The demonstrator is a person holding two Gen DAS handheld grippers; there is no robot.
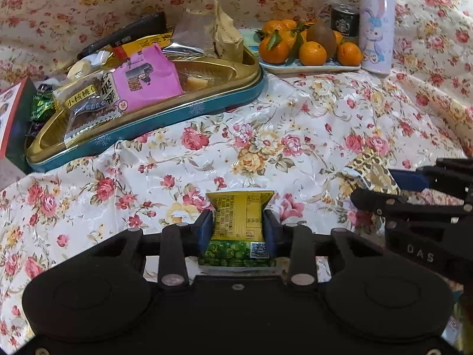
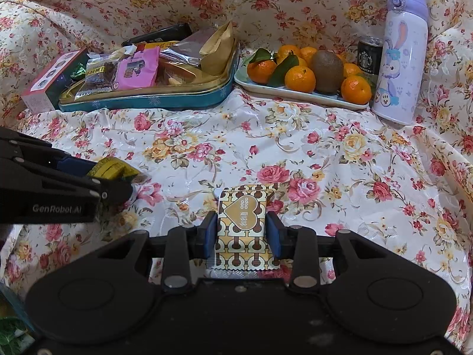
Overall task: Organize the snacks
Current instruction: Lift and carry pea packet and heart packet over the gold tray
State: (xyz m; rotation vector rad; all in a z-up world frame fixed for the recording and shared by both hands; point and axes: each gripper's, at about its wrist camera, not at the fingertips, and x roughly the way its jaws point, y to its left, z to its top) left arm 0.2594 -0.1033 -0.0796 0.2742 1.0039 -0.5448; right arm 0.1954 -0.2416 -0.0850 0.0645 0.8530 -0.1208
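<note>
Yellow-green snack packet [image 1: 238, 227] sits pinched in left gripper [image 1: 238, 232]; right gripper [image 2: 243, 233] pinches patterned packet [image 2: 244, 224].

Floral cloth [image 2: 295, 136] showing pink, yellow roses; tin [image 2: 165, 100] showing teal wall, gold inside; flask [image 2: 402, 59] showing lilac rabbit print; tangerines [image 2: 300, 78] glowing orange.

The tin [image 1: 177, 112] partly hides the black packet [image 1: 124, 34].
</note>
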